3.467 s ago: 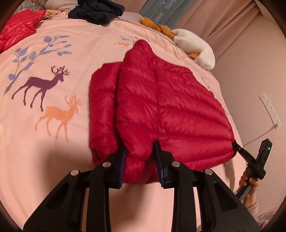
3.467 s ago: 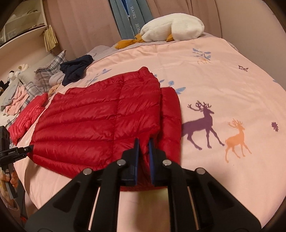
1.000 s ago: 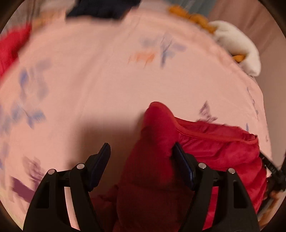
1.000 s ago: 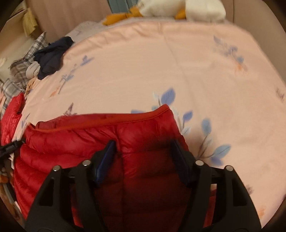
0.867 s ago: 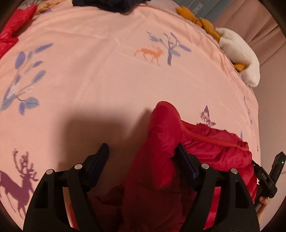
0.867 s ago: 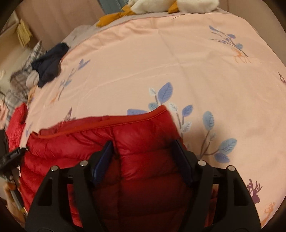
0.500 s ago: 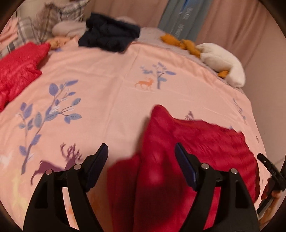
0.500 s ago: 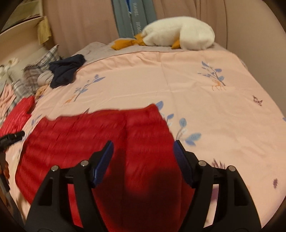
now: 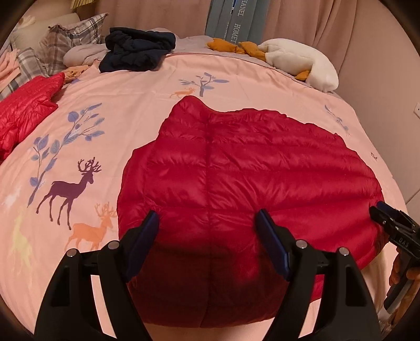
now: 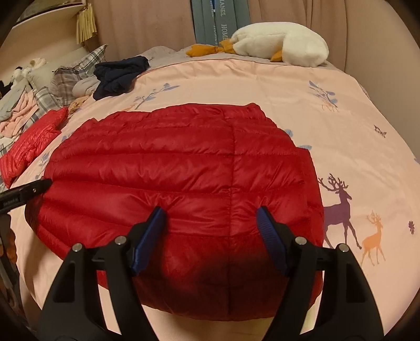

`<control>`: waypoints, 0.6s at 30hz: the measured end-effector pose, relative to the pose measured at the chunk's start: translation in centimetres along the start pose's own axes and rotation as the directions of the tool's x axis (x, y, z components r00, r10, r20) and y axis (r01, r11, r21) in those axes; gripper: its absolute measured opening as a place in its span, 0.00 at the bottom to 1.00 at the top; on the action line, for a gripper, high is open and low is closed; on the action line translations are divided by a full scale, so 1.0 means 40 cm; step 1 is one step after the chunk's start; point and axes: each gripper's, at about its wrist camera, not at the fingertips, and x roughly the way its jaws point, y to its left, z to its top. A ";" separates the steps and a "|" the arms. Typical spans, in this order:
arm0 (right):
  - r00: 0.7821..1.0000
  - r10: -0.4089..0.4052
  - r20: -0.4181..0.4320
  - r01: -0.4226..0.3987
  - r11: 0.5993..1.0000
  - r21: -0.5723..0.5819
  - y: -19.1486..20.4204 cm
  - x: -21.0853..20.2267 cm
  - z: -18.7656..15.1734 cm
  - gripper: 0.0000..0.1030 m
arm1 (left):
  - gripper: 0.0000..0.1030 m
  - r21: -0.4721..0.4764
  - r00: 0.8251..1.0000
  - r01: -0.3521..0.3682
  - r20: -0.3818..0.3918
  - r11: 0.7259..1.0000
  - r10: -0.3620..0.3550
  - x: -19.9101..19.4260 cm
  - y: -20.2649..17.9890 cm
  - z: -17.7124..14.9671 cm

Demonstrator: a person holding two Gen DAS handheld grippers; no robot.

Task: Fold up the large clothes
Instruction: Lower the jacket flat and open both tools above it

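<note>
You are looking down at a bed covered by a pink bedspread (image 9: 147, 86) printed with deer, leafy branches and small trees, in a dim room with pinkish-beige curtains (image 9: 302, 18) along the far wall. The folded red down jacket (image 9: 236, 170) lies flat in the middle of the bedspread, near the edge closest to you, with a narrower folded layer showing along one side. Your left gripper (image 9: 207, 244) hangs just over the jacket's near edge with its blue-padded jaws spread wide and nothing pinched between them. Your right gripper (image 10: 211, 236) sits over the same edge from the other side, its jaws opening, and no cloth is caught in them either. At the head of the bed rest a white stuffed goose (image 10: 283, 43) with orange feet, a heap of dark navy clothing (image 9: 136, 49), plaid pillows (image 9: 71, 34) and a second red jacket (image 9: 23, 107) off to the side. Tall grey-blue lettered panels (image 10: 212, 21) stand against the curtains behind the goose.
</note>
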 end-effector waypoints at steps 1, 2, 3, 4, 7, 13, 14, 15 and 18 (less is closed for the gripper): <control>1.000 -0.005 0.003 0.005 1.000 0.006 0.002 -0.008 0.000 0.72 | 0.76 -0.002 1.000 -0.003 0.001 1.000 0.003 -0.010 -0.001 0.000; 1.000 -0.002 0.009 0.002 1.000 0.008 0.005 -0.015 -0.001 0.72 | 0.76 -0.005 1.000 -0.005 0.009 1.000 0.005 -0.026 -0.002 -0.002; 0.999 0.016 0.030 -0.016 1.000 0.005 0.015 -0.035 -0.002 0.72 | 0.76 -0.006 1.000 -0.006 0.016 1.000 0.006 -0.036 -0.005 -0.005; 0.999 0.028 0.044 -0.028 1.000 0.001 0.021 -0.047 -0.005 0.72 | 0.76 -0.001 1.000 -0.007 0.026 1.000 0.007 -0.049 -0.010 -0.008; 0.995 0.055 0.081 -0.054 0.998 -0.015 0.060 -0.084 -0.013 0.72 | 0.76 0.020 0.998 -0.009 0.056 1.000 0.008 -0.086 -0.037 -0.021; 0.991 0.091 0.100 -0.087 0.995 -0.044 0.134 -0.094 -0.028 0.72 | 0.76 0.068 0.997 -0.015 0.076 0.998 0.009 -0.102 -0.101 -0.044; 0.991 0.092 0.098 -0.087 0.995 -0.050 0.143 -0.090 -0.030 0.72 | 0.76 0.070 0.997 -0.012 0.071 0.997 0.007 -0.098 -0.106 -0.047; 0.991 0.096 0.091 -0.092 0.994 -0.054 0.154 -0.082 -0.033 0.72 | 0.76 0.072 0.998 -0.010 0.060 0.997 0.006 -0.090 -0.112 -0.053; 0.993 0.093 0.079 -0.087 0.994 -0.066 0.168 -0.059 -0.038 0.72 | 0.77 0.087 0.999 -0.027 0.031 0.996 0.024 -0.056 -0.125 -0.067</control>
